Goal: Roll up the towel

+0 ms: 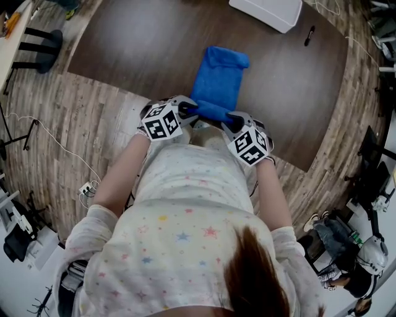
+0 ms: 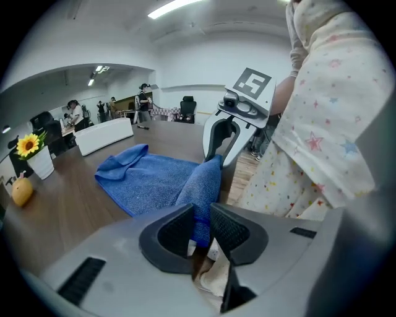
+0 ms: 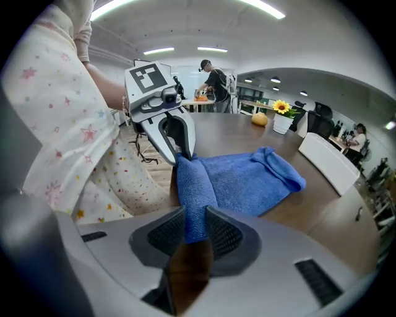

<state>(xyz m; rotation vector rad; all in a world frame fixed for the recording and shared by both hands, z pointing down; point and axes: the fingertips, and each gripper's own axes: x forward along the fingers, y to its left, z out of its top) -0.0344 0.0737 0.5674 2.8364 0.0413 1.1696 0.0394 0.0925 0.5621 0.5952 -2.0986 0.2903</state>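
Note:
A blue towel point(image 1: 219, 83) lies on the dark brown table point(image 1: 124, 49), its far end bunched into a fold and its near edge lifted at the table's front edge. My left gripper point(image 1: 185, 111) is shut on the near left corner of the towel point(image 2: 199, 192). My right gripper point(image 1: 230, 117) is shut on the near right corner of the towel point(image 3: 195, 198). The near edge hangs taut between the two grippers as a narrow raised band. In each gripper view the other gripper point(image 2: 219, 133) point(image 3: 173, 139) shows across the band.
A white box point(image 1: 267, 11) stands at the table's far side, with a black pen point(image 1: 309, 35) to its right. A vase with a sunflower point(image 2: 30, 151) and an orange fruit point(image 2: 21, 192) stand on the table. People stand in the room behind. The wooden floor point(image 1: 74, 117) surrounds the table.

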